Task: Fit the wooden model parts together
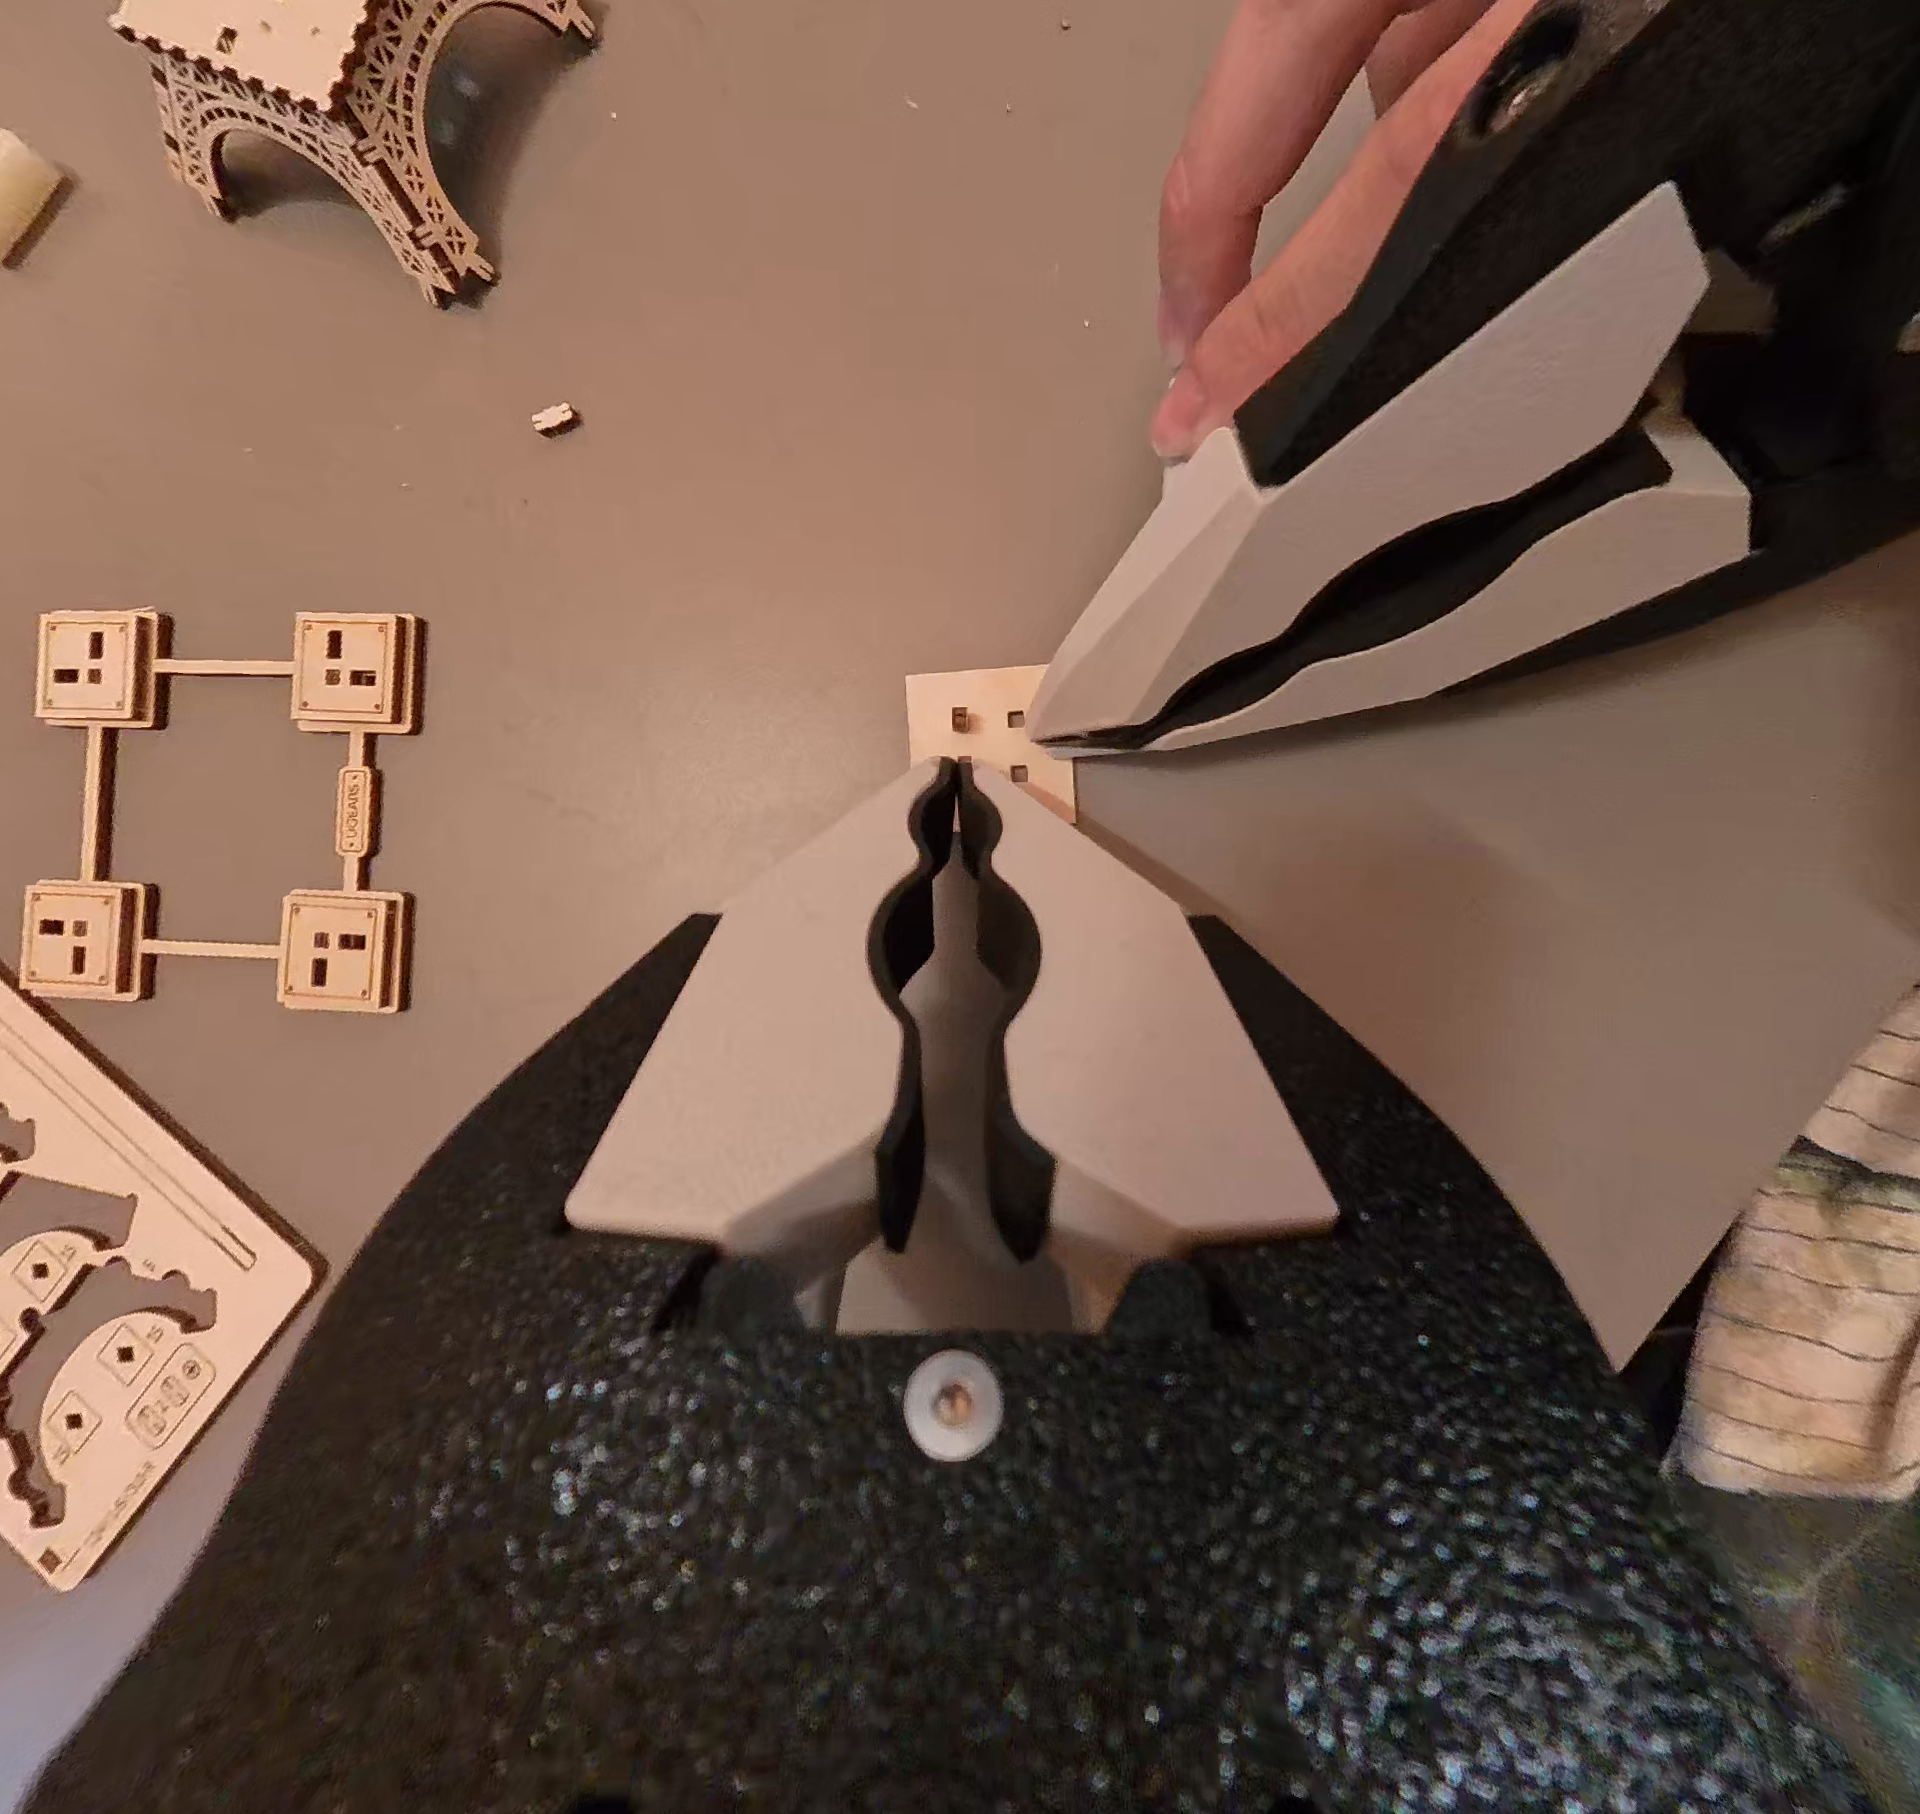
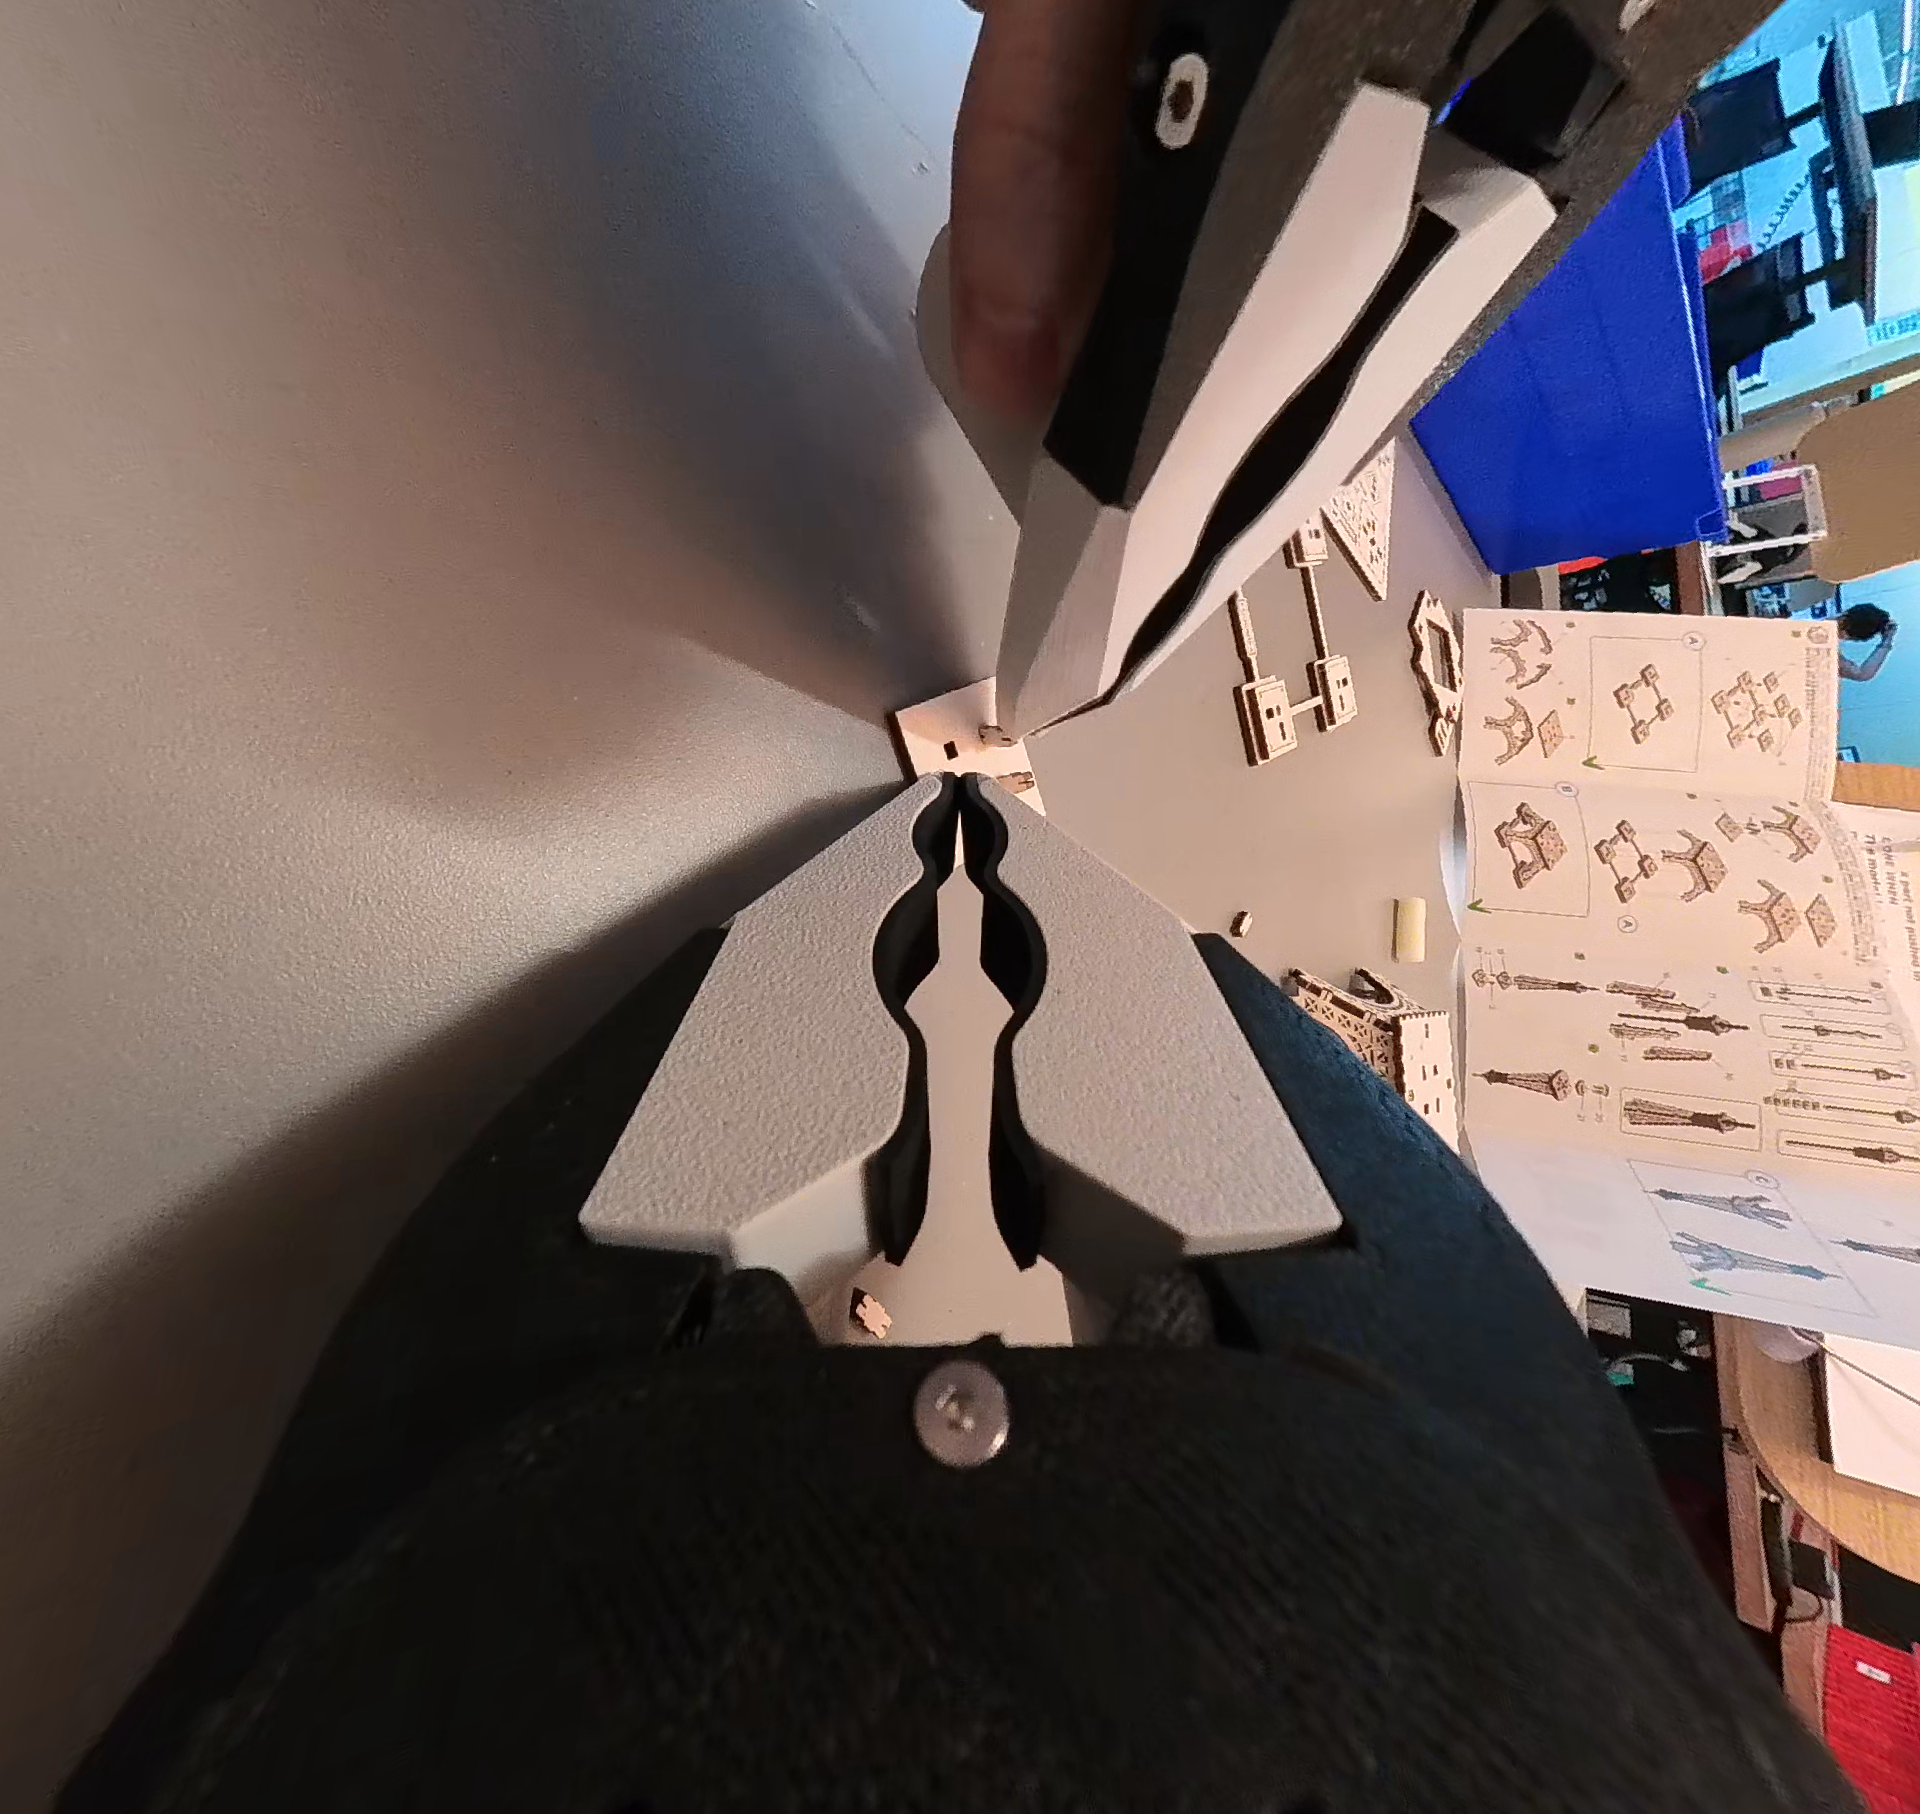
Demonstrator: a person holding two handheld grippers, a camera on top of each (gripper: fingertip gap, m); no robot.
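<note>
Part of the model is already built: an arched tower base (image 1: 343, 91) stands assembled at the upper left of the left wrist view, and a square frame of four corner blocks (image 1: 218, 808) lies finished at the middle left; a punched-out wooden sheet (image 1: 114, 1349) sits at the lower left, and the instruction sheet (image 2: 1662, 933) spreads along the right of the right wrist view; much seems left, since the small square plate (image 1: 961, 725) at the centre has only some of its little pegs in, and a loose peg (image 1: 554, 420) lies on the counter (image 1: 727, 414) up and left of it.

The plate lies flat on the counter just beyond the tips of the left hand-held gripper (image 1: 957, 772), which comes up from the bottom of the frame with its jaws closed to a thin slit at the plate's near edge; whether it pinches the plate or merely presses on it I cannot tell; the right hand-held gripper (image 1: 1060, 738) enters from the upper right, jaws likewise drawn together, its tips touching the plate's right side beside a peg hole; in the right wrist view its own tips (image 2: 958, 782) meet the plate (image 2: 940, 725) from below, next to two standing pegs (image 2: 995, 734); whether a peg is between them is hidden.
</note>
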